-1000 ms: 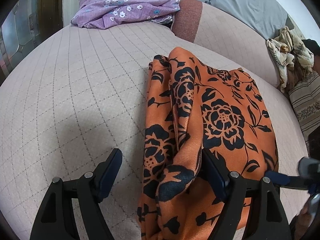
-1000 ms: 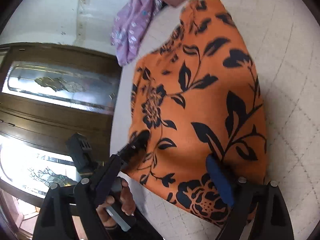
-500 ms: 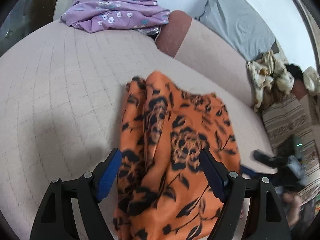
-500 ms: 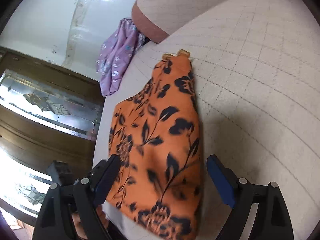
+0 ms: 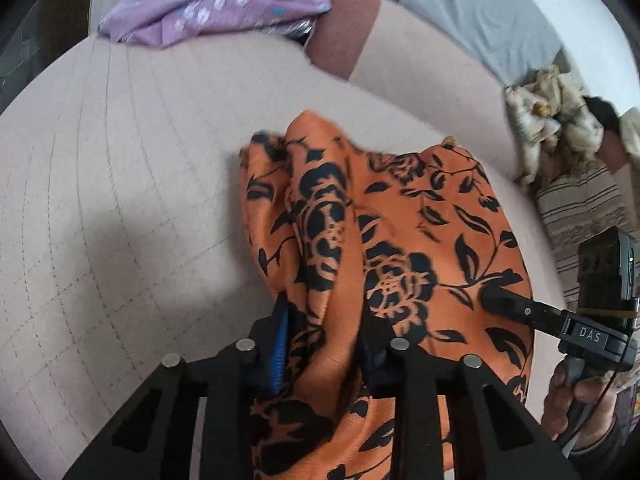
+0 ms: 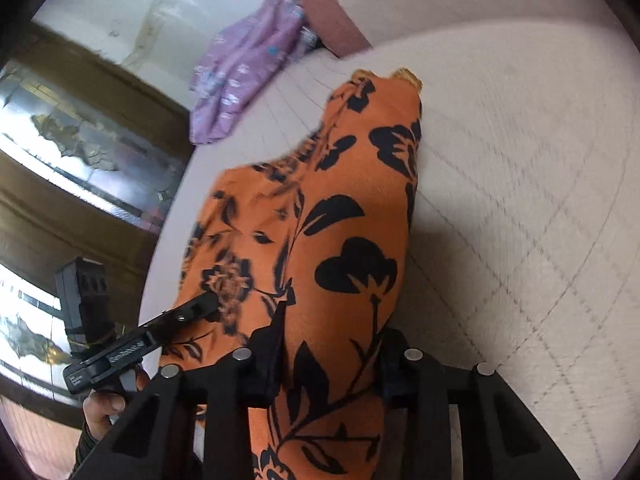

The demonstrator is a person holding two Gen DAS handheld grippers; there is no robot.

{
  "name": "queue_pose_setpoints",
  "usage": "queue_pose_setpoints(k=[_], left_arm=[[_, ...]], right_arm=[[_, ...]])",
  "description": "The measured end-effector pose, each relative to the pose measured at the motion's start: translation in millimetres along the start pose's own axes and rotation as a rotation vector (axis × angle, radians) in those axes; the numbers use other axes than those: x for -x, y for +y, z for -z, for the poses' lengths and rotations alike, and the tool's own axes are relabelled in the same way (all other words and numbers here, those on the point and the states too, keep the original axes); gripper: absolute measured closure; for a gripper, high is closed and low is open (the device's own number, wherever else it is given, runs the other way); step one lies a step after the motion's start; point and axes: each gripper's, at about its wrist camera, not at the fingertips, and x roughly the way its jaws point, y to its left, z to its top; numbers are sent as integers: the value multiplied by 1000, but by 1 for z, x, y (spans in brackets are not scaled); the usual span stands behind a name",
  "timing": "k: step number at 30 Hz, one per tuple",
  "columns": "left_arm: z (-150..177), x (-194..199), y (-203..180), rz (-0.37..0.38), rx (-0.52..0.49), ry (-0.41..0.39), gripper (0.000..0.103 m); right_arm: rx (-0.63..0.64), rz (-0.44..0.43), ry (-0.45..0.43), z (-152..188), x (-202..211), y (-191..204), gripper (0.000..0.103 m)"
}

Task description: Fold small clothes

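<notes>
An orange garment with black flowers lies bunched on the quilted beige bed. My left gripper is closing its jaws, and the pads pinch a raised fold at the garment's near left edge. In the right wrist view the same garment runs away from me, and my right gripper is closing its jaws on the near right edge, cloth squeezed between the pads. Each view shows the other gripper's finger resting against the cloth, held by a hand.
A purple floral cloth lies at the bed's far end beside a reddish bolster. A grey pillow, crumpled cream cloth and striped fabric sit to the right. A wooden glazed door stands left of the bed.
Both grippers' jaws have narrowed from wide open onto the garment's near edge. The cloth between them is now gathered into raised folds.
</notes>
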Motion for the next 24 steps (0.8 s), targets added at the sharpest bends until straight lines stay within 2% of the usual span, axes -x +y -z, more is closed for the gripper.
queue_pose_setpoints(k=[4,7,9,10,12,13,14,15,18,20,21,22,24], left_arm=[[-4,25,-35,75,-39,-58,76],[-4,19,-66,99,-73,-61,73],[0,-4,-78,65,-92,-13,66],[5,-17,-80,20,-100,24,65],[19,-40,-77,-55,-113,118,63],[24,-44,-69,-56,-103,127,61],[28,-39,-63,-37,-89,98,60],[32,-31,-60,-58,-98,74,57],[37,-5,-56,-95,-140,7,57],[37,8,-55,-112,-161,-41,57],[40,12,-54,-119,-164,-54,54],[43,13,-51,-128,-163,-54,52],[50,-2,-42,-187,-177,6,51]], right_arm=[[40,-10,-82,-7,51,11,67],[34,-1,-125,-11,83,-1,67],[-28,7,-138,-10,87,-22,63],[-64,13,-137,-7,85,-37,60],[-161,66,-84,6,72,-73,47],[-215,115,-55,16,67,-87,45],[-256,159,-47,26,66,-97,45],[-268,148,-70,35,70,-98,45],[-222,128,-198,47,96,-70,45],[-179,68,-266,46,106,-41,43],[-151,29,-284,45,114,-31,36],[-123,8,-284,44,113,-17,33],[-78,-33,-239,47,102,-6,28]])
